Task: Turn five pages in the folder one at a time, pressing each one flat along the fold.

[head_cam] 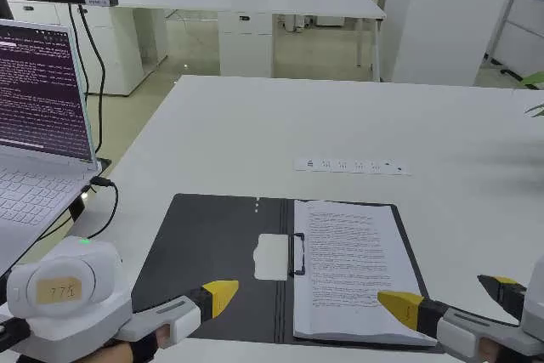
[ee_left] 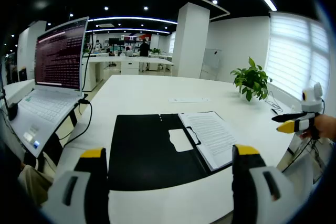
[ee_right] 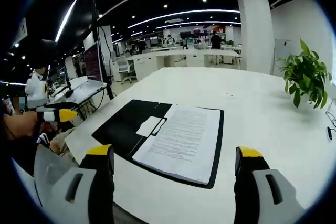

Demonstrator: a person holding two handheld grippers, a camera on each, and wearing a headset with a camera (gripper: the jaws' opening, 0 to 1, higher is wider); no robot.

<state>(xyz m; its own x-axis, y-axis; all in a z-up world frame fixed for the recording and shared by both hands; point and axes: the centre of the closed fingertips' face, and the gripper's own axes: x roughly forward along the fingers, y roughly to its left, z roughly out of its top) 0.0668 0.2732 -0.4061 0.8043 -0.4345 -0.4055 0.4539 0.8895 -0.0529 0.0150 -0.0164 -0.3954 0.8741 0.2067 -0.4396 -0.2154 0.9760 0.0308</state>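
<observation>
Two grippers were in use. The left gripper (ee_left: 169, 153) had its jaws spread wide with nothing between them. The right gripper (ee_right: 174, 151) was spread just as wide and was also empty. Each jaw ended in a yellow tip, four tips in all.

One black folder (head_cam: 212, 244) lay open on the white table (head_cam: 340, 116), just ahead of both grippers and between them. Its bare dark cover was before the left gripper. Its single stack of printed pages (head_cam: 353, 261) was before the right gripper, flat and unturned. One black clip (head_cam: 297, 254) sat at the fold, with one small white slip (head_cam: 272, 257) just beside it on the left gripper's side. The print on the top page was too small to read.

One pale sticker (head_cam: 58, 291) on the left gripper's housing bore digits that looked like 77 and a third that was unclear.

Beyond the folder lay one white socket strip (head_cam: 350, 165). Outward of the left gripper stood one open laptop (head_cam: 38, 125) with unreadable lines of text on a purple screen. Outward of the right gripper stood one potted plant (ee_right: 307, 74).
</observation>
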